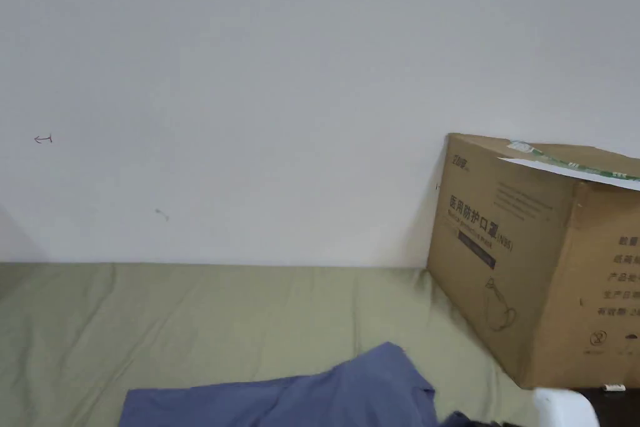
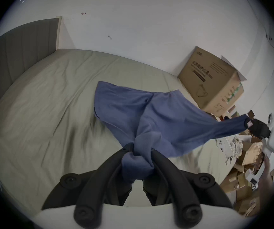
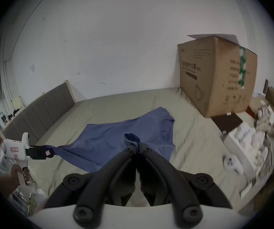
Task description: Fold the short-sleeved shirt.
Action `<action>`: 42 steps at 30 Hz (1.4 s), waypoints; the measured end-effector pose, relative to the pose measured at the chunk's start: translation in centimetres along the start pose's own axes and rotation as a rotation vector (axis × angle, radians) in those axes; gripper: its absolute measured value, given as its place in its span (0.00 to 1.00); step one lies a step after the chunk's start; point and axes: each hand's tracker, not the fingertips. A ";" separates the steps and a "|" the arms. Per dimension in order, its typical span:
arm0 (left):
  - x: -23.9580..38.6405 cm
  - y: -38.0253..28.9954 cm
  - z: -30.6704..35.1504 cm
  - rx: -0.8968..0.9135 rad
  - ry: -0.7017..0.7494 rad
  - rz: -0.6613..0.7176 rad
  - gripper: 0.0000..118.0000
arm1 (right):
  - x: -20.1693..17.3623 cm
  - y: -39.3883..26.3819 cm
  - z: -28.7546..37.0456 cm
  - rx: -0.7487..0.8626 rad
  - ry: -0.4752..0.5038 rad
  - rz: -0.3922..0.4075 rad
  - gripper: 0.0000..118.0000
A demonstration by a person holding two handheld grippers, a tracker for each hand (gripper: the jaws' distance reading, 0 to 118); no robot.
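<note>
A blue short-sleeved shirt [image 2: 157,112] is stretched above a bed covered in a pale green sheet [image 2: 42,108], its far part resting on the sheet. My left gripper [image 2: 138,150] is shut on a bunched edge of the shirt. My right gripper [image 3: 137,144] is shut on another edge of the shirt [image 3: 116,141]. In the left gripper view the right gripper [image 2: 247,123] shows at the right, pulling the cloth taut. In the right gripper view the left gripper [image 3: 47,152] shows at the left, held by a hand. The head view catches the shirt's [image 1: 312,394] far edge at the bottom.
A large cardboard box [image 1: 537,259] stands on the bed against the white wall at the right. A grey padded headboard [image 2: 17,50] closes the bed's left end. Cartons and papers [image 3: 257,133] are piled beside the bed at the right.
</note>
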 end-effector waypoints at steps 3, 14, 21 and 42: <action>1.0 -2.5 5.2 0.025 -0.041 0.006 0.08 | -1.0 -2.1 6.7 0.039 -0.031 0.048 0.03; -1.7 -6.2 6.6 -0.145 0.041 0.152 0.14 | 2.6 -6.5 5.7 -0.241 -0.044 -0.172 0.03; -4.9 -7.8 3.5 -0.201 0.059 0.354 0.88 | 5.9 -10.0 -2.2 -0.487 -0.175 -0.372 0.87; -0.3 2.4 7.8 0.295 0.096 -0.042 0.00 | -8.5 -0.6 2.4 0.104 0.139 -0.010 0.00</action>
